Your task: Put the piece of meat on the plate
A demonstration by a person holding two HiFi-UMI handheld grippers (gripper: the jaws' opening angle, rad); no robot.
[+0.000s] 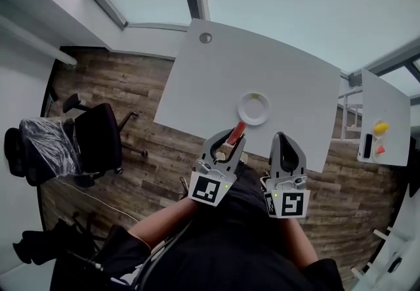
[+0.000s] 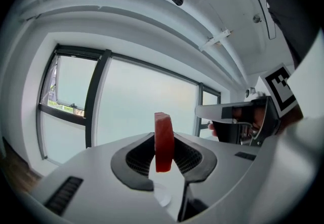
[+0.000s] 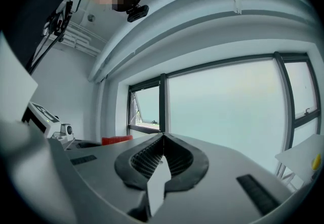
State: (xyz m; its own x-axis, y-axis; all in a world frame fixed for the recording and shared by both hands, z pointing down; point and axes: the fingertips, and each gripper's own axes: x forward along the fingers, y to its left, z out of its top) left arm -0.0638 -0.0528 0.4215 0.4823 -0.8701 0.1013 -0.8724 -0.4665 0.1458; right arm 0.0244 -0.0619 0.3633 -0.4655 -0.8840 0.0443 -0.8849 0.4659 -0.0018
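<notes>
From the head view I lose a good deal. The lower end of the piece of meat point(image 1: 237, 131) sinks out of sight between the jaws of the left gripper point(image 1: 232, 138), and the person's forearms vanish into dark clothing at the bottom edge. How high the meat hangs over the table point(image 1: 275, 66) I cannot tell from above. In the left gripper view a pale round patch shows through the slit under the jaws (plate or tabletop, I can't say which). On the small table point(image 1: 386, 119) at the far right, cut off by the picture's edge, sit a yellow thing point(image 1: 380, 127), an orange-red thing point(image 1: 380, 150) and a dark flat thing point(image 1: 367, 145), all too small to name.

The plate point(image 1: 254, 108) is white and round, lying on the table toward its near edge, and its face is bare. The meat is not on it. It is a red slab standing on edge, pinched at a narrow opening between the left gripper's black ribbed pads, with its upper end sticking up past the tips. Seen from above it sits near the plate's near-left side, apart from the rim, over the table's near edge.

The right gripper point(image 1: 281, 140) is beside the left one, toward the plate's near-right. Its jaws meet at the tips with nothing between them. A black chair point(image 1: 98, 135) stands on the wooden floor point(image 1: 131, 92) to the left
</notes>
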